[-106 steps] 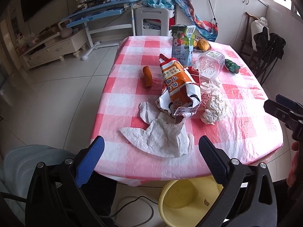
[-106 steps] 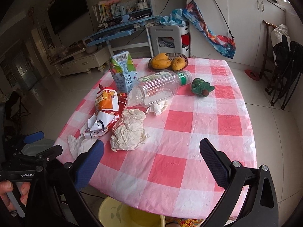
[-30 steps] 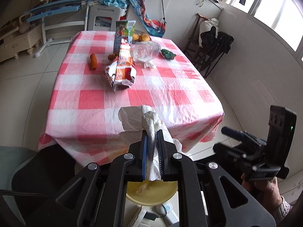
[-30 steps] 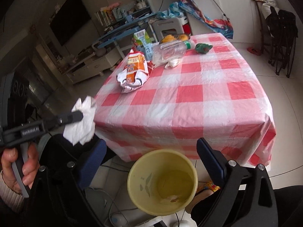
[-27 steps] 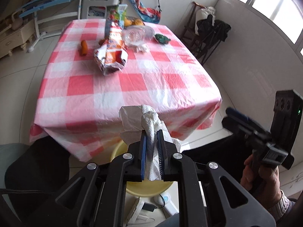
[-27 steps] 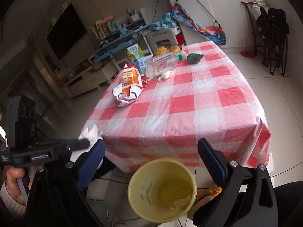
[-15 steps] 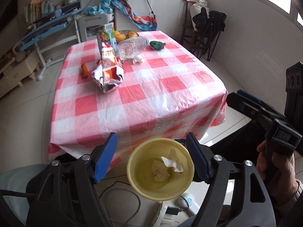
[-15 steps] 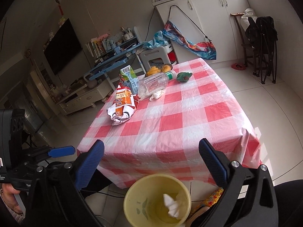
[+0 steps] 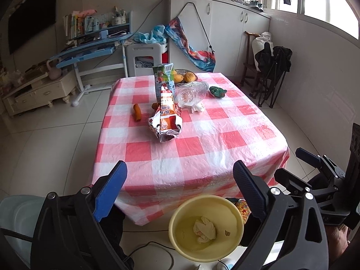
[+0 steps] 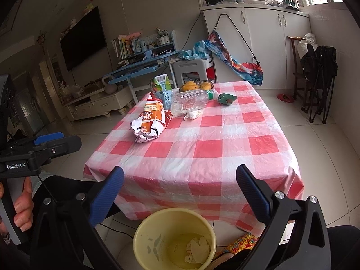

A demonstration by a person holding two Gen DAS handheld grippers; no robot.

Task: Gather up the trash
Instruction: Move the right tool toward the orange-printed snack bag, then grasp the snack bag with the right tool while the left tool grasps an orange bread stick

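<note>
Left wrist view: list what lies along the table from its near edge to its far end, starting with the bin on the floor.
Yellow bin → crumpled snack bag → small white paper wad → clear plastic bottle → drink carton → fruit bowl.

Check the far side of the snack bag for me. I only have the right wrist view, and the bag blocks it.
Observer: In the left wrist view, an orange sausage-shaped piece lies on the tablecloth, left of the snack bag and apart from it.
Operator: Confirm the left gripper holds nothing. I only see it side-on.
Observer: The left gripper has its jaws opening, wide apart, with nothing between them. Its camera looks down on crumpled tissue lying in the yellow bin.
</note>
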